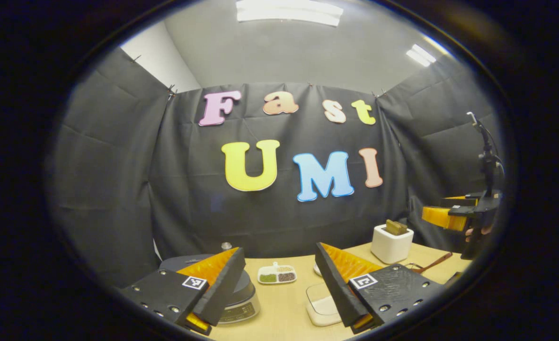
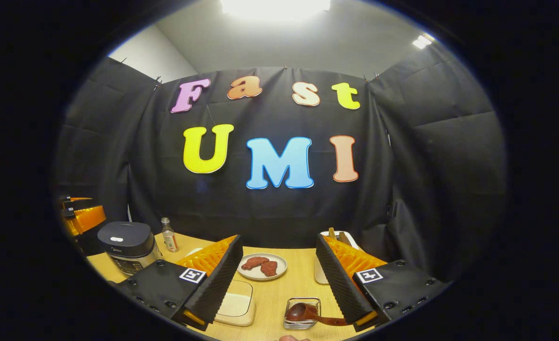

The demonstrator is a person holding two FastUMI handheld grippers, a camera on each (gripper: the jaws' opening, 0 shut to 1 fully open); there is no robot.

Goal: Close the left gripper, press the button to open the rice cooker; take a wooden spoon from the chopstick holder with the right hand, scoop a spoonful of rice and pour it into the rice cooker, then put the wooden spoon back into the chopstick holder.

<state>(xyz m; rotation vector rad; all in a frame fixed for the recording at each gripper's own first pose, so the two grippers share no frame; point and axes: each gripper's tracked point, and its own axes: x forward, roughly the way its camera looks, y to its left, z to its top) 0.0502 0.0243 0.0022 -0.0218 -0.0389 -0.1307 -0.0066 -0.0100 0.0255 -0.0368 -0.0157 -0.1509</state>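
Pale wood tabletop (image 1: 284, 308), black cloth walls on three sides, grey ceiling with strip lights above. In the left gripper view, my left gripper (image 1: 279, 277) hangs above the tabletop with jaws wide, nothing between them. The rice cooker (image 1: 241, 296), lid down, sits low on the left, mostly hidden behind my left finger. Between the jaws, farther back, lies a small divided dish of grains (image 1: 277, 274); closer in, a clear container of rice (image 1: 322, 308) is partly covered by the right finger. The white chopstick holder (image 1: 391, 243) stands beyond that finger, to the right, with wooden ends poking from its top. My other gripper shows at the far right edge, raised. In the right gripper view, my right gripper (image 2: 279, 274) also has jaws wide and empty. A plate of reddish pieces (image 2: 262, 266) lies between them, a wooden spoon (image 2: 307, 313) rests in a small wire basket (image 2: 301, 313) near the right finger, the chopstick holder (image 2: 345, 235) peeks from behind that finger, and the rice cooker (image 2: 127, 246) stands far left beside a small bottle (image 2: 168, 235).
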